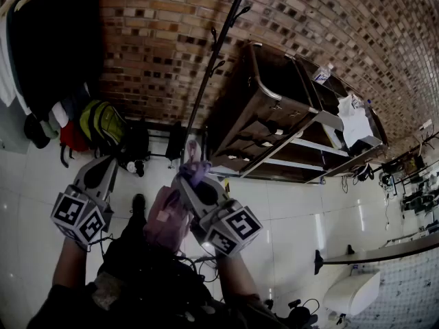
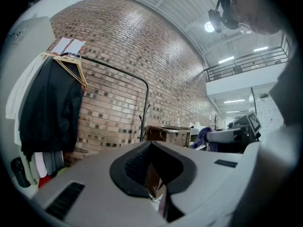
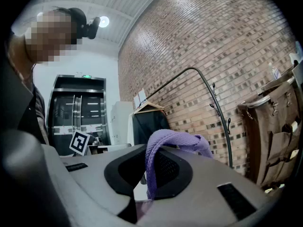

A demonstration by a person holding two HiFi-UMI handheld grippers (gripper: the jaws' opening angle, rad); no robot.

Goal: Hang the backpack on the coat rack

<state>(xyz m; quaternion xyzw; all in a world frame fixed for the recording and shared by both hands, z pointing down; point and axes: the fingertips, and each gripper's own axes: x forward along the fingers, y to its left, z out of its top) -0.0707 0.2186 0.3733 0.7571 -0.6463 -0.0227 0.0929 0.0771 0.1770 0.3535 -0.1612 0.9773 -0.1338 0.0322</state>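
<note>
A pink backpack (image 1: 164, 221) hangs below my right gripper (image 1: 191, 173), close in front of the person. Its purple strap loop (image 3: 161, 145) comes up between the jaws and folds over the top, and the gripper (image 3: 150, 174) is shut on it. The strap (image 1: 195, 157) also pokes out past the fingertips in the head view. My left gripper (image 1: 112, 163) is held level to the left of the backpack, shut, with nothing in it (image 2: 154, 174). The coat rack (image 1: 214, 60), a thin dark pole with small hooks, stands ahead against the brick wall, apart from both grippers.
A brown metal cabinet (image 1: 274, 115) stands right of the pole. To the left, a dark coat (image 1: 55, 40) hangs on a rail above a green-yellow bag (image 1: 99, 122) and a red bag (image 1: 68, 137). A white fixture (image 1: 350, 293) sits on the tiled floor at the lower right.
</note>
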